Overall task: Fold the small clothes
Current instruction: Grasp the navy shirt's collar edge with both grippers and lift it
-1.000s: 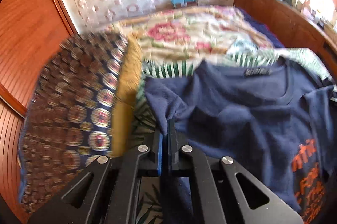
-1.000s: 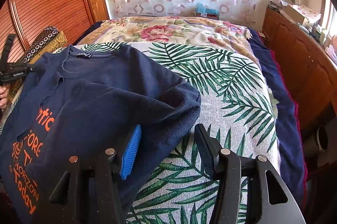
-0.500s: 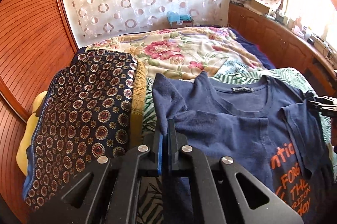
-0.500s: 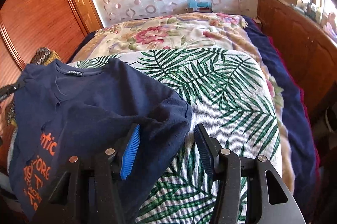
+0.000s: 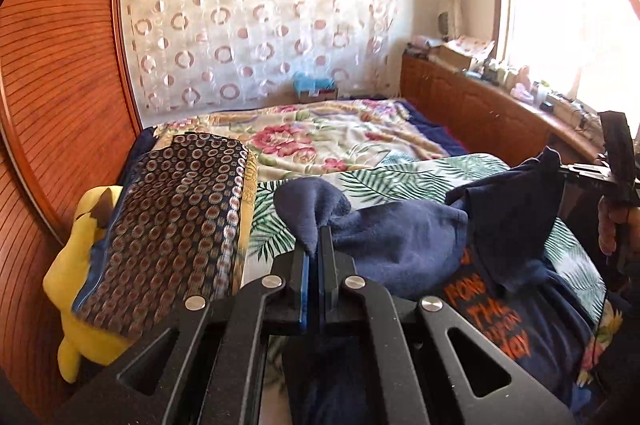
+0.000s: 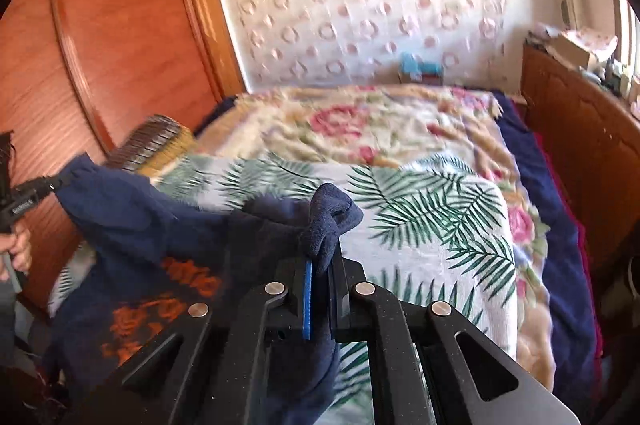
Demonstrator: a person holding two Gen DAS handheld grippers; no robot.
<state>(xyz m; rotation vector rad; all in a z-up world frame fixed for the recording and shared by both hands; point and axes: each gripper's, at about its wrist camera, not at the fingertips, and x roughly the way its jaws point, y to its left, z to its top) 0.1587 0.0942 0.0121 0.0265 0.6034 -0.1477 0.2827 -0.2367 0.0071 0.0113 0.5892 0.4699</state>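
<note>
A navy T-shirt (image 5: pixel 404 241) with orange lettering hangs lifted between my two grippers above a palm-leaf blanket (image 5: pixel 404 177). My left gripper (image 5: pixel 314 249) is shut on one bunched edge of the shirt. My right gripper (image 6: pixel 322 257) is shut on the other bunched edge (image 6: pixel 332 213). The right gripper also shows at the right edge of the left wrist view (image 5: pixel 560 167), and the left gripper at the left edge of the right wrist view (image 6: pixel 54 185). The shirt's printed front (image 6: pixel 160 289) sags below.
A patterned dark cushion (image 5: pixel 172 221) on a yellow pillow (image 5: pixel 80 265) lies left of the shirt. A floral blanket (image 5: pixel 320 137) covers the far bed. A wooden wardrobe (image 6: pixel 120 45) stands left, a wooden ledge with clutter (image 5: pixel 500 101) right.
The right gripper has shut on the shirt's edge; it was open before. Both grippers have risen, lifting the shirt off the palm-leaf blanket.
</note>
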